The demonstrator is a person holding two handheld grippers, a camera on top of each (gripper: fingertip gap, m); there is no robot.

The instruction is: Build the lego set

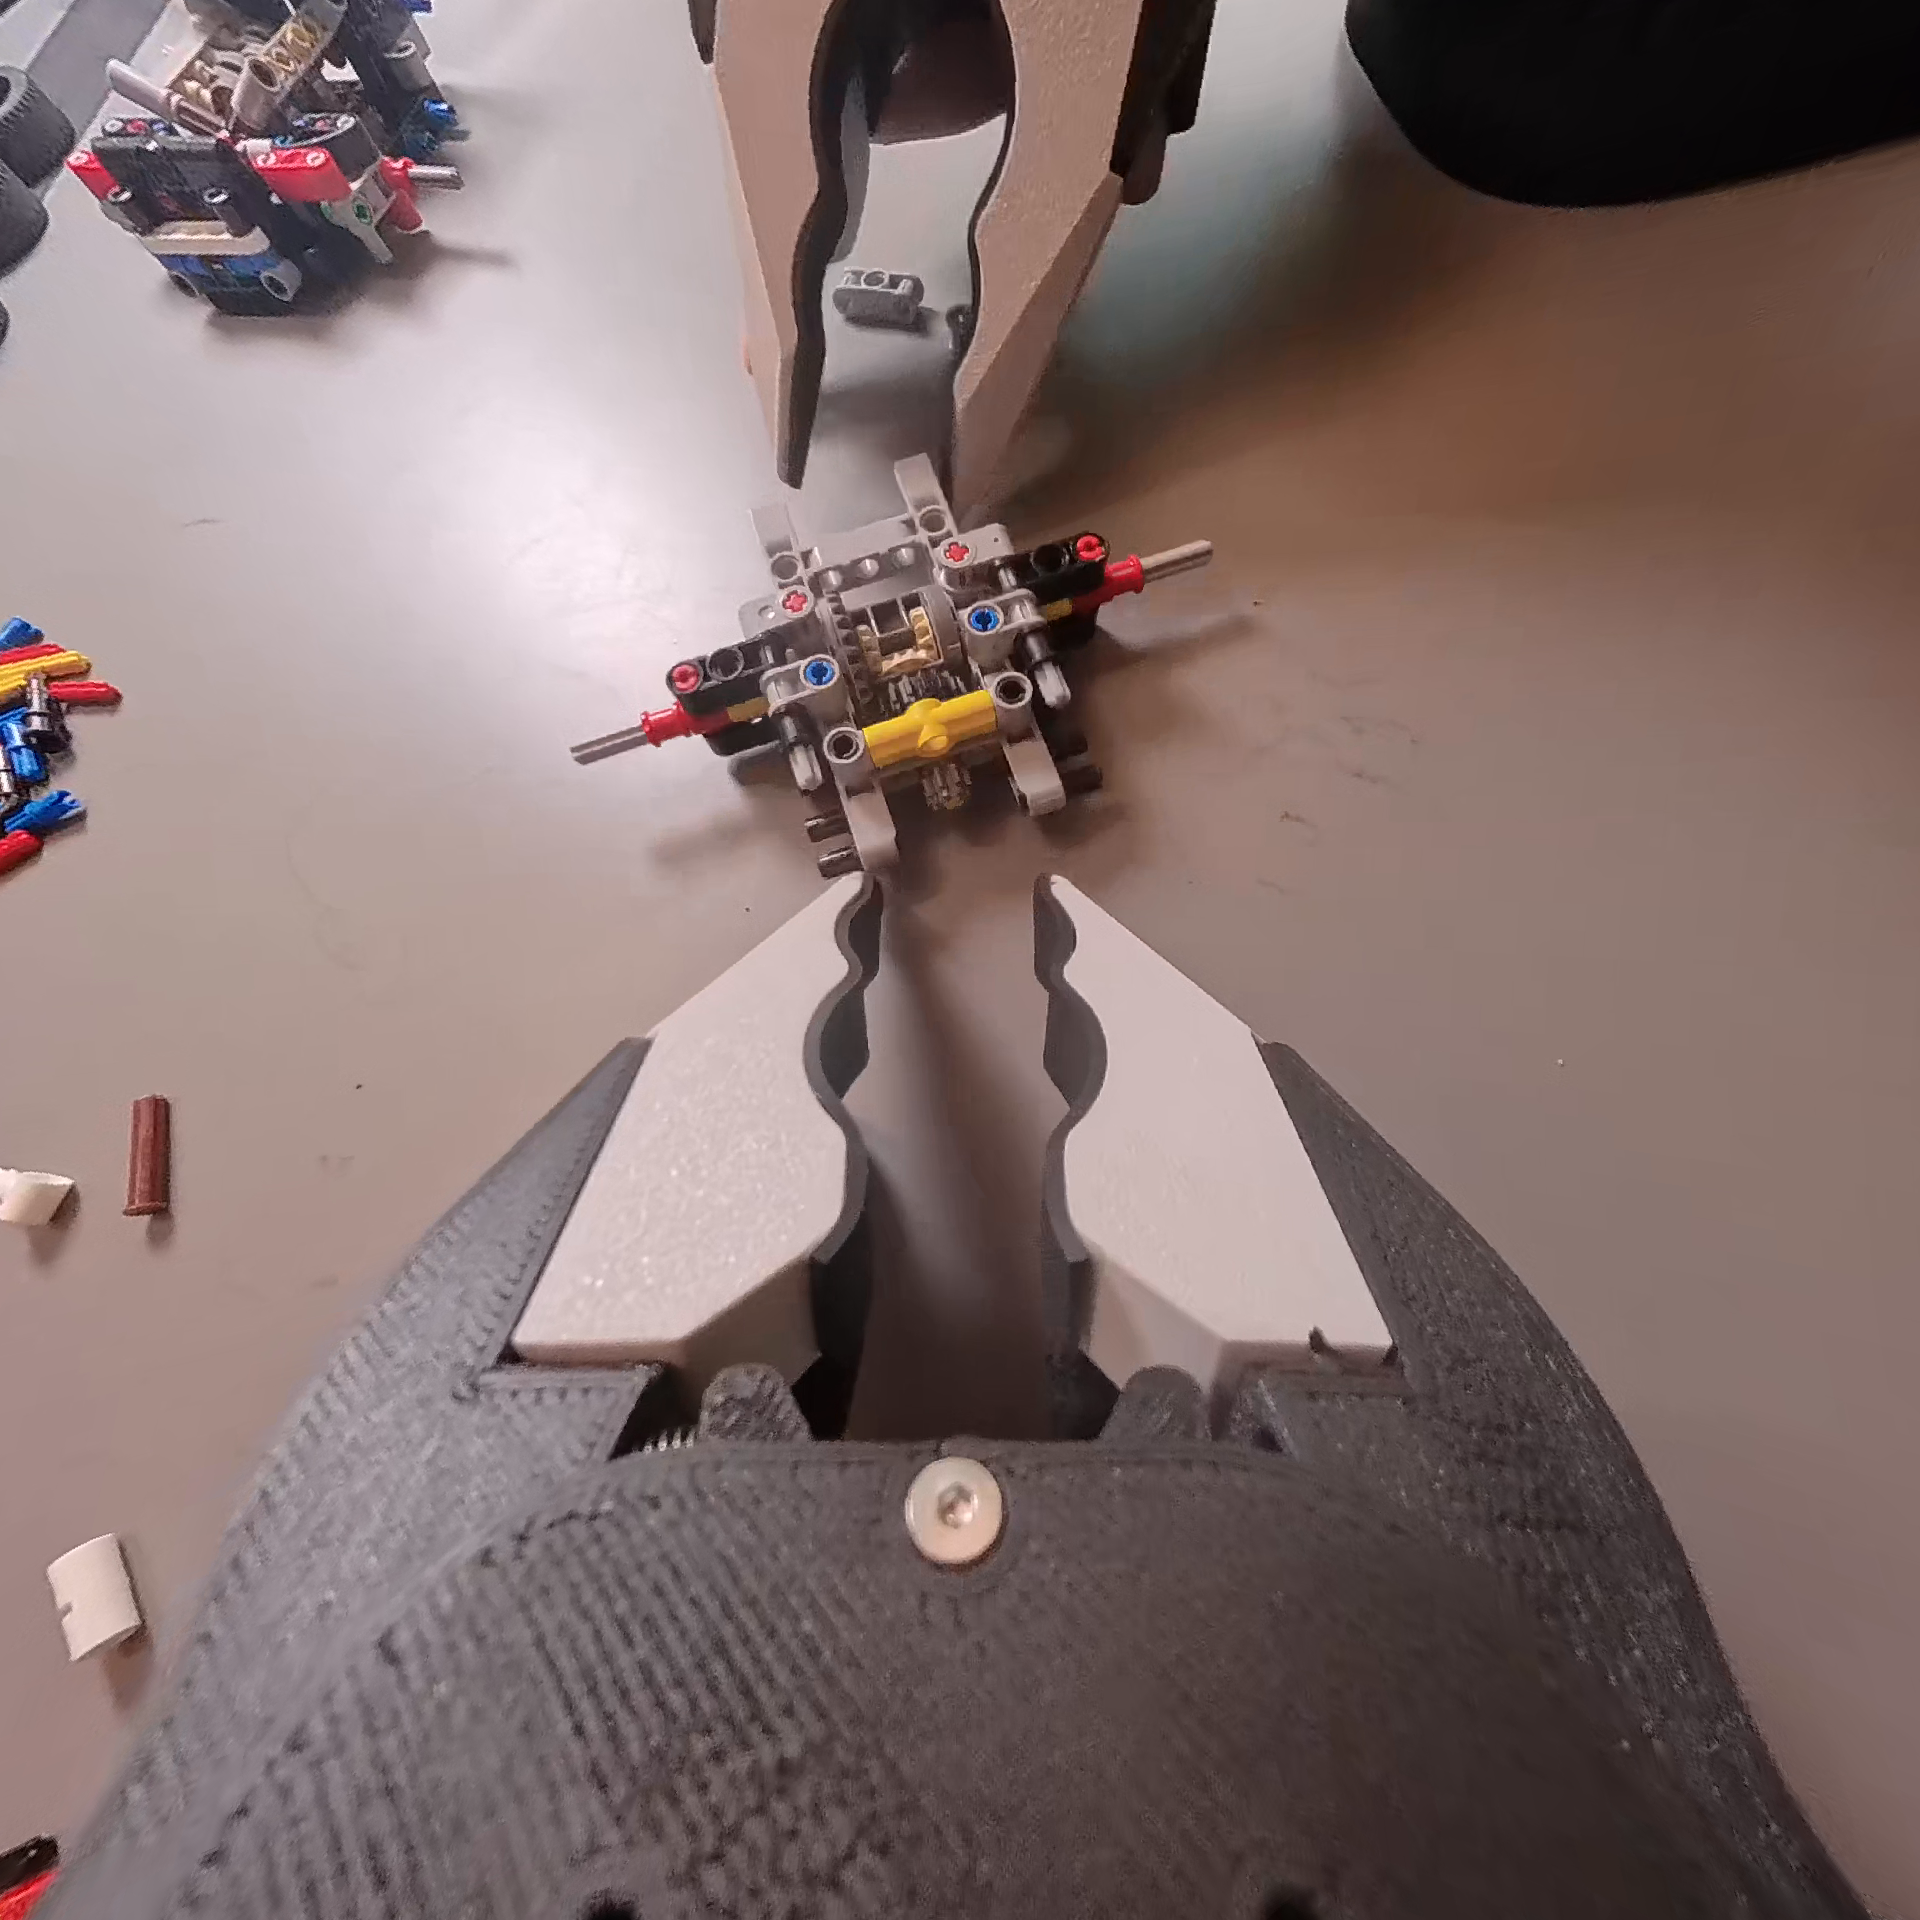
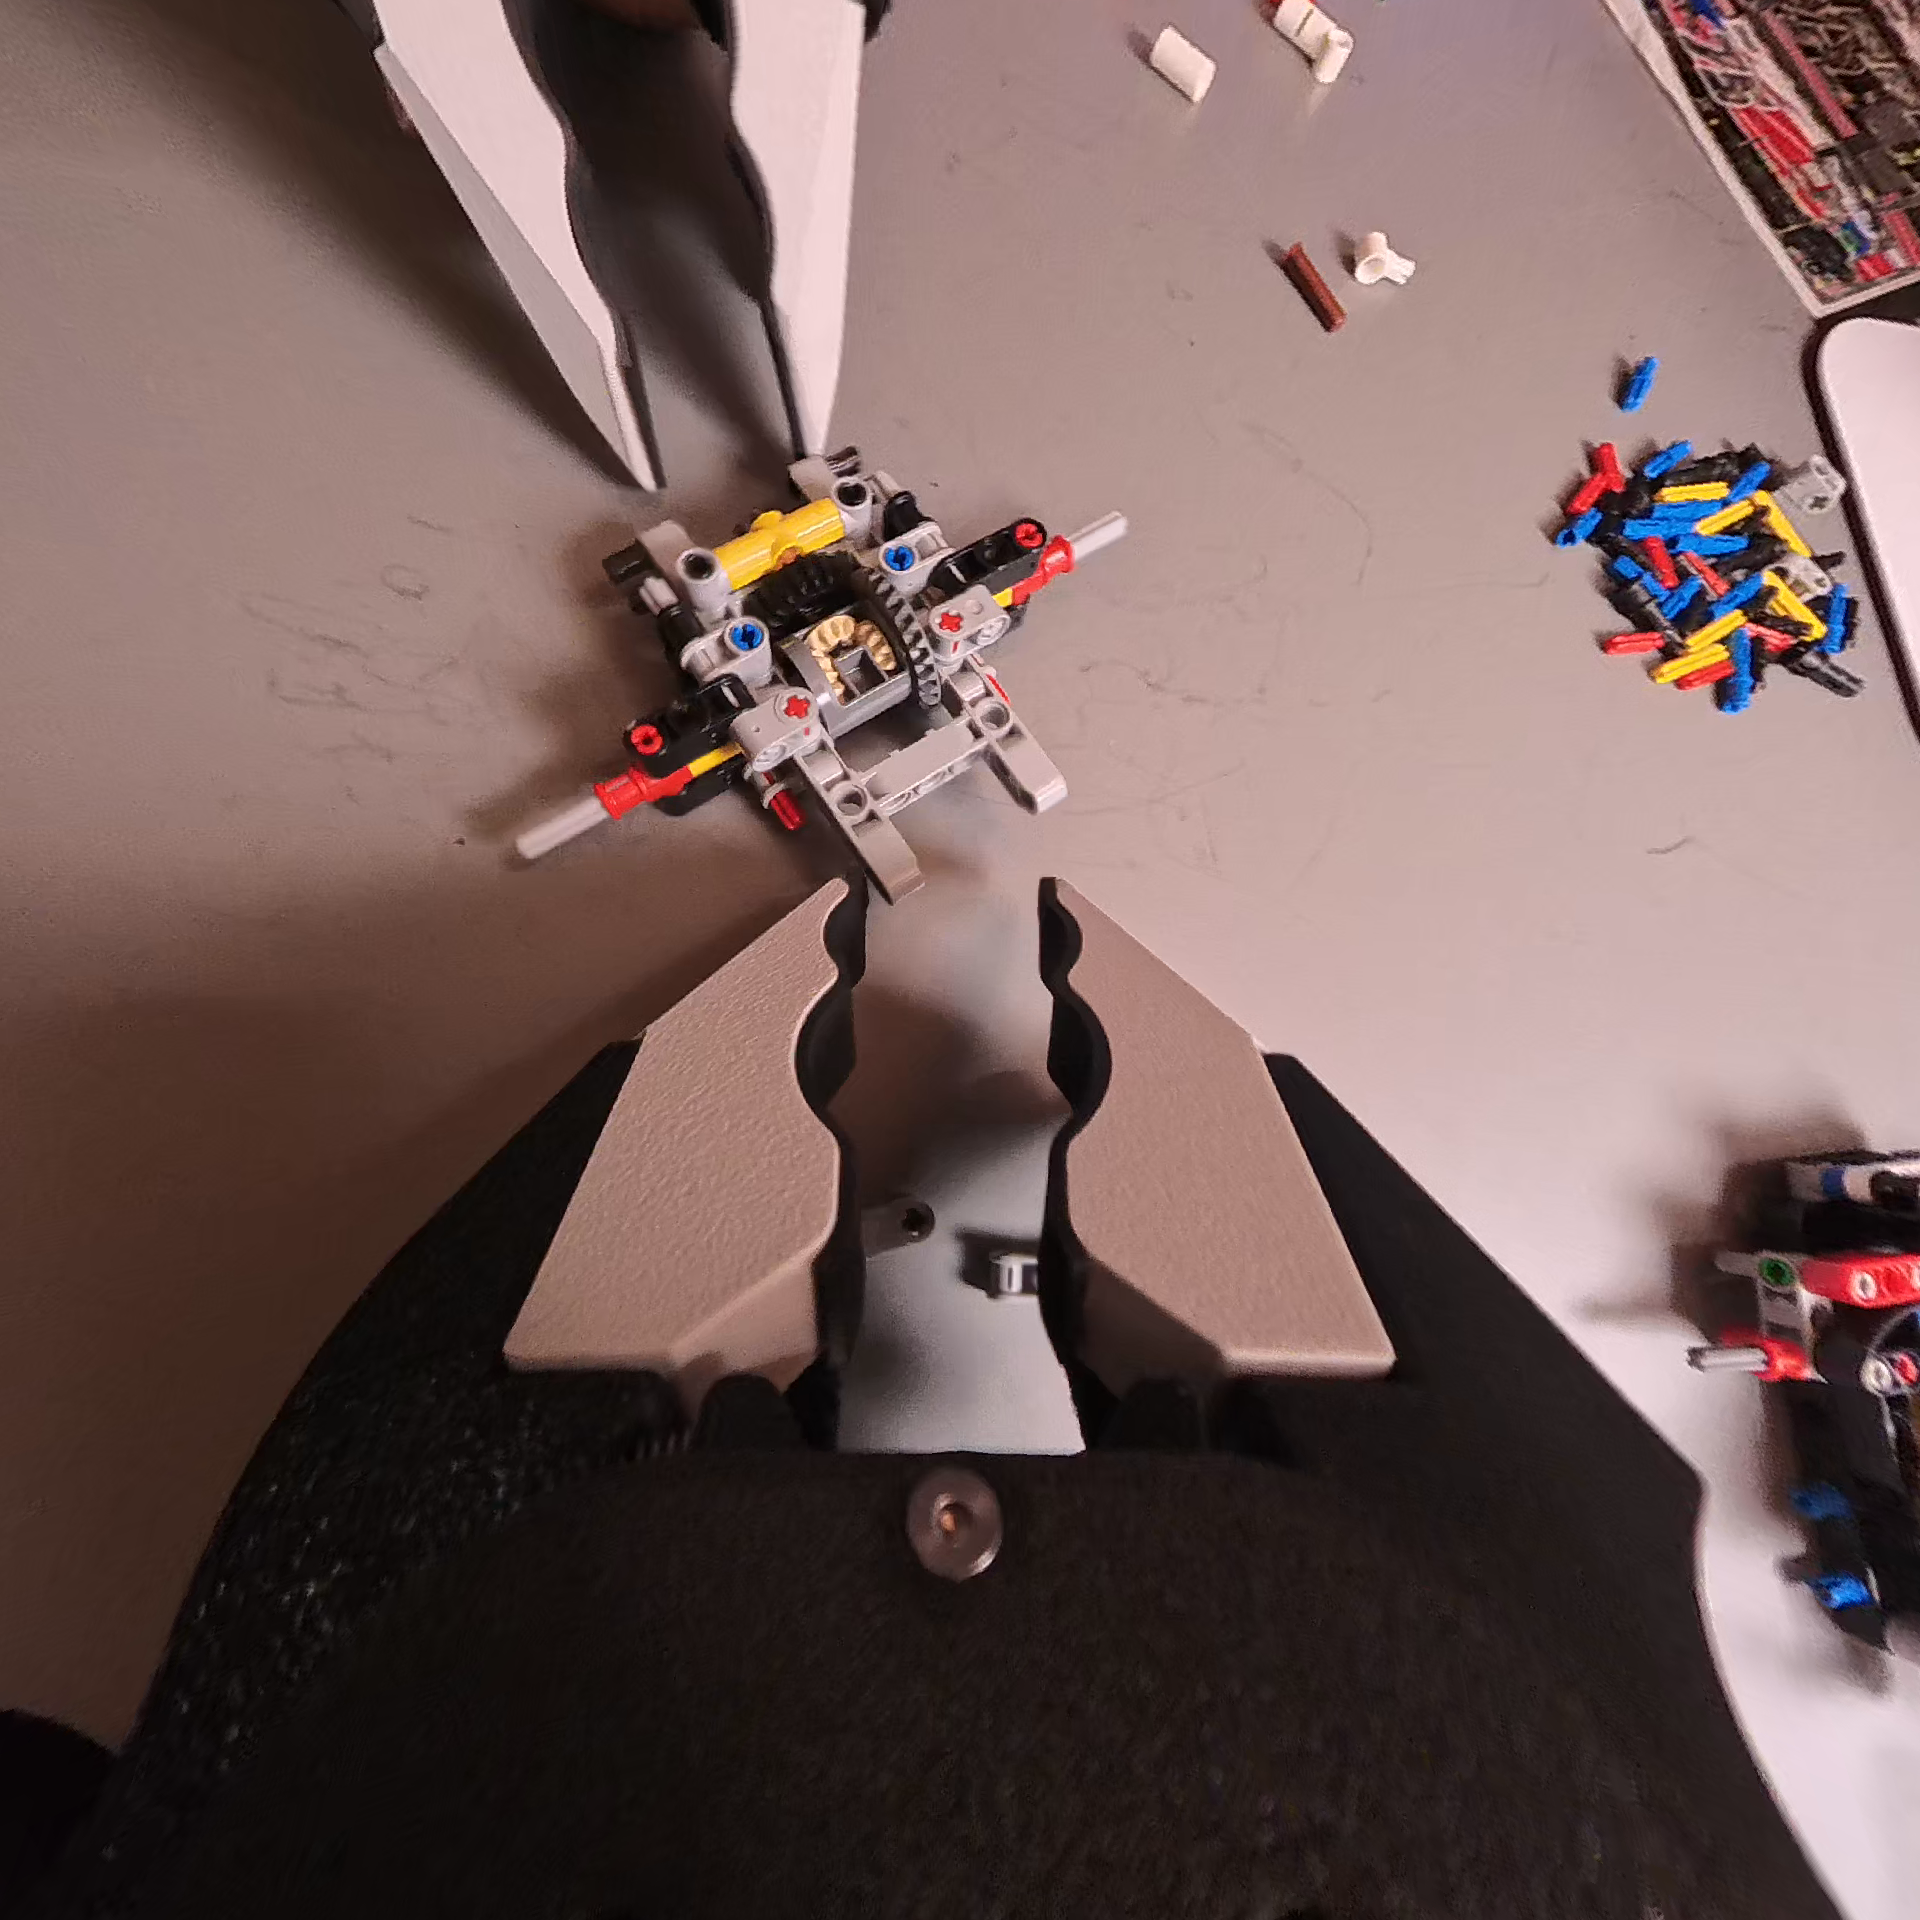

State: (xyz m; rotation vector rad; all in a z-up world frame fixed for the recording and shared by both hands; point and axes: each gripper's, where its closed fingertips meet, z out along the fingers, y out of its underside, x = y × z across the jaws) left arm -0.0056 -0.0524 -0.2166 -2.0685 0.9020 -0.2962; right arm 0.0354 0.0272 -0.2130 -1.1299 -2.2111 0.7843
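Grey plastic fingers on both tongs stand spread, with nothing between them but bare tabletop. The left gripper (image 1: 956,883) sits low at the centre of its own view. Its fingertips are just short of the near grey prongs of a small brick gear assembly (image 1: 894,665), and I can't tell whether the left tip touches a prong. The right gripper (image 2: 951,883) faces the same assembly (image 2: 821,655) from the opposite side. One fingertip is just beside another grey prong, so the two tools point at each other with the model lying flat on the table (image 1: 1455,831) between them. Neither has hold of it.

Beneath the right gripper's open fingers lies a small loose grey connector (image 1: 878,294), apart from both pads.

Farther out, at the left edge of the left view, there is a heap of little blue, red, yellow and black pins (image 1: 31,727). A brown rod (image 1: 149,1153) and a white curved piece (image 1: 94,1595) lie below it. A second, bulkier brick model (image 1: 249,177) sits at upper left beside black tyres (image 1: 26,135). In the right view a printed booklet (image 2: 1808,135) fills the upper right corner.
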